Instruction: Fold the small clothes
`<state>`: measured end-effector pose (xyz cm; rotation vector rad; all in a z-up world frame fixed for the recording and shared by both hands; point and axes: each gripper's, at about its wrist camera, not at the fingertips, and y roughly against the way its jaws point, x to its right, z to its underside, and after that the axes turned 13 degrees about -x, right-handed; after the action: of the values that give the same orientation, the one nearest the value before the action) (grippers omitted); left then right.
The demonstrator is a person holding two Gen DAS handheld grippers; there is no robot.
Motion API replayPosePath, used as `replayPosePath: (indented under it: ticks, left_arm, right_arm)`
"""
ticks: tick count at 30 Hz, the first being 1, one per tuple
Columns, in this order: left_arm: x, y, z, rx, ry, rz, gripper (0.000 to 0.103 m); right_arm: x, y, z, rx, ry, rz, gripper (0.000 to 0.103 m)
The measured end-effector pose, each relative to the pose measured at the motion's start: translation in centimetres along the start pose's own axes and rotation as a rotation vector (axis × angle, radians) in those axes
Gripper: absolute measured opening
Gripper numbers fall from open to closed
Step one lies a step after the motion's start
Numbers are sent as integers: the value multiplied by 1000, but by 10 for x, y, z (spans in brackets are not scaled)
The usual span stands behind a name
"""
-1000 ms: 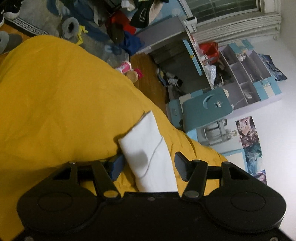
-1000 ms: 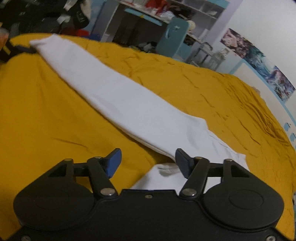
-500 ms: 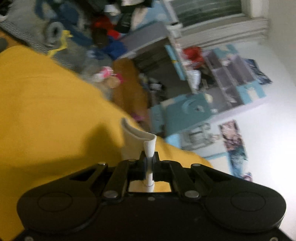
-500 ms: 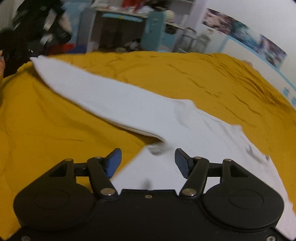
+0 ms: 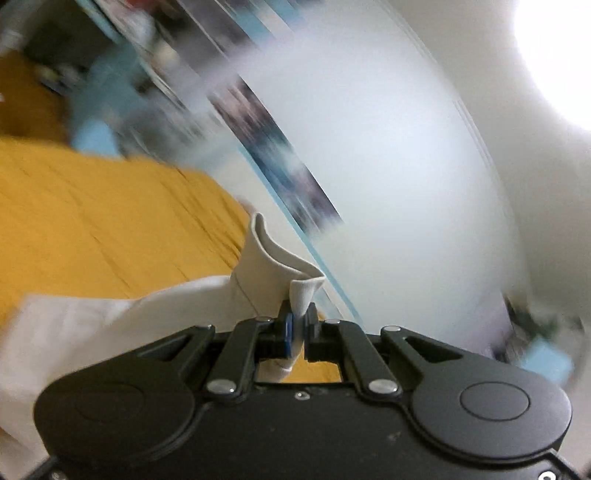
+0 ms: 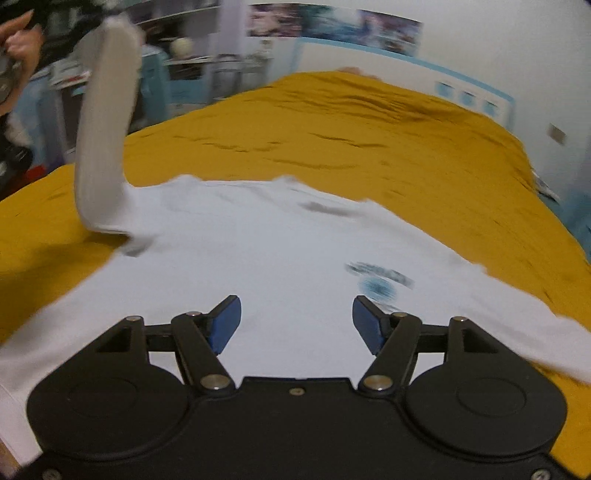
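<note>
A white long-sleeved shirt (image 6: 258,251) lies spread on the yellow bedcover (image 6: 351,125), with a small blue print (image 6: 376,284) on its chest. My left gripper (image 5: 298,325) is shut on the cuff of the sleeve (image 5: 273,266) and holds it up off the bed. In the right wrist view that sleeve (image 6: 103,136) rises up at the left, with the hand (image 6: 18,44) holding it at the top left. My right gripper (image 6: 297,323) is open and empty, hovering over the shirt's body.
The yellow bedcover (image 5: 92,221) fills the left of the left wrist view. A white wall with posters (image 6: 332,22) and a blue-trimmed headboard (image 6: 472,96) stand behind the bed. Blue furniture and shelves (image 6: 177,70) are at the far left. Both views are motion-blurred.
My left gripper closed on the sleeve cuff, lifted it and swung it towards the shirt's body. My right gripper moved over the shirt's torso and stayed open.
</note>
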<state>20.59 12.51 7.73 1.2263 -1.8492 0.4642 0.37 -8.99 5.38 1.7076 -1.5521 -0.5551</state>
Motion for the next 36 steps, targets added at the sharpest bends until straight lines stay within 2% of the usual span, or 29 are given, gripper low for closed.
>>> replayPosePath:
  ticks: [4, 7, 8, 10, 11, 14, 17, 19, 20, 22, 24, 25, 29, 33, 36]
  left_arm:
    - [31, -94, 77, -234, -23, 33, 3]
    - [29, -157, 138, -439, -49, -58, 13]
    - [25, -172, 156, -517, -40, -75, 15]
    - [20, -179, 178, -584, -28, -66, 15]
    - [19, -174, 182, -589, -45, -67, 16]
    - [17, -153, 179, -551, -76, -112, 34]
    - [-14, -118, 159, -489, -56, -216, 35]
    - [-48, -93, 147, -444, -15, -320, 35]
    - [-69, -79, 140, -426, 25, -372, 35]
    - [-103, -56, 134, -401, 107, -437, 35]
    - [-135, -39, 132, -387, 206, -500, 35]
    - [-149, -32, 134, -377, 252, -502, 35]
    - [-180, -20, 130, -346, 362, -509, 35]
    - [-195, -18, 134, -322, 416, -504, 35]
    - [-205, -18, 131, -263, 460, -492, 35]
  right_arm:
    - [42, 5, 17, -20, -103, 36, 70]
    - [69, 5, 31, -40, -167, 64, 75]
    - [77, 3, 34, -47, -184, 74, 75]
    - [101, 5, 45, -51, -208, 79, 75]
    - [108, 4, 45, -50, -221, 81, 75]
    - [127, -6, 41, -42, -263, 57, 75]
    - [149, -26, 30, -17, -344, -37, 75]
    - [163, -45, 21, -18, -425, -103, 75]
    - [170, -56, 16, -22, -470, -140, 72]
    - [182, -82, 8, -22, -543, -202, 69]
    - [186, -110, 3, -79, -594, -231, 59]
    - [188, -124, 2, -109, -634, -254, 54]
    - [183, -151, 9, -168, -783, -386, 53]
    - [174, -169, 8, -203, -849, -387, 53]
    - [175, -176, 9, -213, -903, -394, 53]
